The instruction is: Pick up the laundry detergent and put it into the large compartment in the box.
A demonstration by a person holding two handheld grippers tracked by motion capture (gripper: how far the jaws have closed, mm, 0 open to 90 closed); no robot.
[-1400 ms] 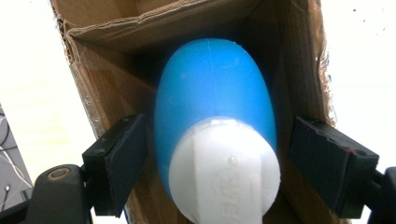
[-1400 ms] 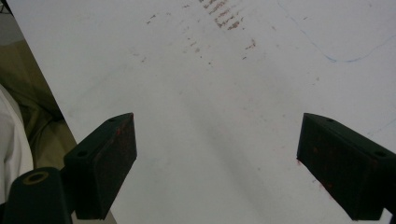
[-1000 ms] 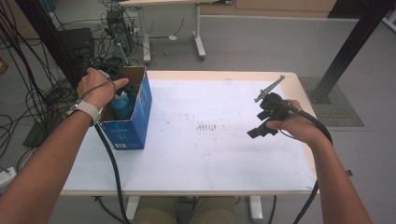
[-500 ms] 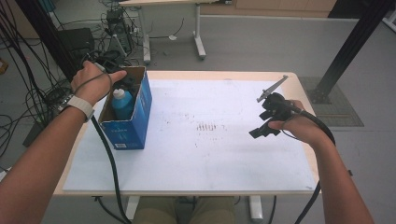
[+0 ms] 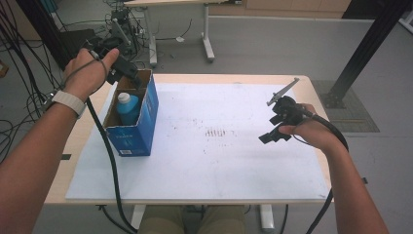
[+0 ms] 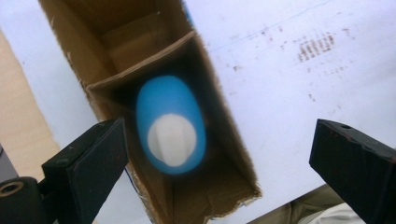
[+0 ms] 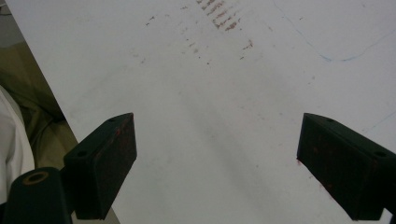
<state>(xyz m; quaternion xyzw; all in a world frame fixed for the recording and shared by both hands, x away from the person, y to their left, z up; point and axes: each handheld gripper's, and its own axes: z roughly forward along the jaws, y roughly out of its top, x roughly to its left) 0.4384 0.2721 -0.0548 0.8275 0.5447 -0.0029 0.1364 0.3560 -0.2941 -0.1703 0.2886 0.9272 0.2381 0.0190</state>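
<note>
No text, brand or number can be read. The blue box (image 5: 134, 134) carries a small white label on its near side, at about 9 o'clock on the table, but it is too blurred.

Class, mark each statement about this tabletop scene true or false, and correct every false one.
1. The blue bottle stands inside the cardboard box. True.
2. The left gripper grips the bottle. False: its jaws stand open above the box, nothing between them.
3. The right gripper is open over the white table sheet. True.
4. The bottle's cap is red. False: it is white.
5. The box lies near the right hand. False: it sits by the left hand.
</note>
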